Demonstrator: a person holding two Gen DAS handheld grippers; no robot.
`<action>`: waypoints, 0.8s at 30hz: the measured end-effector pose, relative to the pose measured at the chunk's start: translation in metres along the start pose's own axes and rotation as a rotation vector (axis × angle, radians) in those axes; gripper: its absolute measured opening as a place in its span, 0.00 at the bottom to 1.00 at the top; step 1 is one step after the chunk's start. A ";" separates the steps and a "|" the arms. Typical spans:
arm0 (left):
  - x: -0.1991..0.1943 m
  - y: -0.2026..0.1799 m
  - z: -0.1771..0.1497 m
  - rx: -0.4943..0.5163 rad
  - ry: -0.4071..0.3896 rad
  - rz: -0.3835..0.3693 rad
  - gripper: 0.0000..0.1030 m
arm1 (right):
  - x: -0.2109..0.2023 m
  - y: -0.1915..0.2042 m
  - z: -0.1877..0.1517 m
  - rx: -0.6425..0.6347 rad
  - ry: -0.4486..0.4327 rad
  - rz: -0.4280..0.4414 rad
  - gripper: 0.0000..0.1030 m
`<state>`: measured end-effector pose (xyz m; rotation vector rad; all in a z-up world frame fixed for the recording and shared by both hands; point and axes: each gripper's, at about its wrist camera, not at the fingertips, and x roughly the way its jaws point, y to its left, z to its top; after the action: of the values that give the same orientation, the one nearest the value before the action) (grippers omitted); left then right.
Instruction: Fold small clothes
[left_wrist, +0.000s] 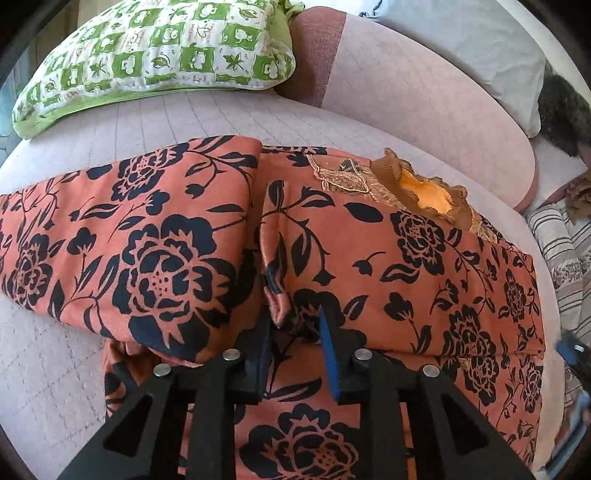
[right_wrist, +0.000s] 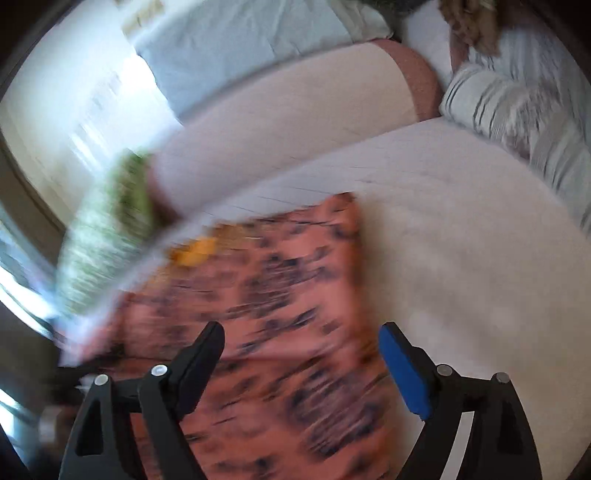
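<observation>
An orange garment with a black flower print (left_wrist: 424, 266) lies spread on a pale pink quilted bed (left_wrist: 177, 114). Its collar with a yellow lining (left_wrist: 424, 192) is at the far right. One part is folded over on the left (left_wrist: 147, 236). My left gripper (left_wrist: 295, 328) stands over a raised fold of the cloth (left_wrist: 277, 280), its jaws a little apart with cloth between them. In the blurred right wrist view the same garment (right_wrist: 295, 295) lies below my right gripper (right_wrist: 301, 343), which is wide open and empty.
A green and white patterned pillow (left_wrist: 159, 55) lies at the far left of the bed. A pink bolster (left_wrist: 424, 103) and a pale pillow (left_wrist: 461, 44) are behind. Striped bedding (right_wrist: 517, 110) is heaped at the right. Bare bed surface (right_wrist: 461, 240) lies right of the garment.
</observation>
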<state>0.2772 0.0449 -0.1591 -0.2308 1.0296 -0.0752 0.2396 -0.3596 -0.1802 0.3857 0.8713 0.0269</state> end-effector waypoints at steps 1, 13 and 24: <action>0.000 0.001 0.000 0.009 -0.003 0.001 0.25 | 0.012 -0.002 0.002 -0.008 0.052 -0.003 0.67; -0.008 -0.005 -0.013 0.111 -0.041 0.005 0.36 | 0.018 -0.036 0.014 0.019 0.124 -0.027 0.40; -0.007 -0.009 -0.015 0.129 -0.049 -0.023 0.47 | 0.067 -0.041 0.070 0.059 0.107 -0.022 0.19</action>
<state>0.2611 0.0348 -0.1584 -0.1263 0.9698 -0.1554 0.3300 -0.4087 -0.2029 0.4335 0.9834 0.0017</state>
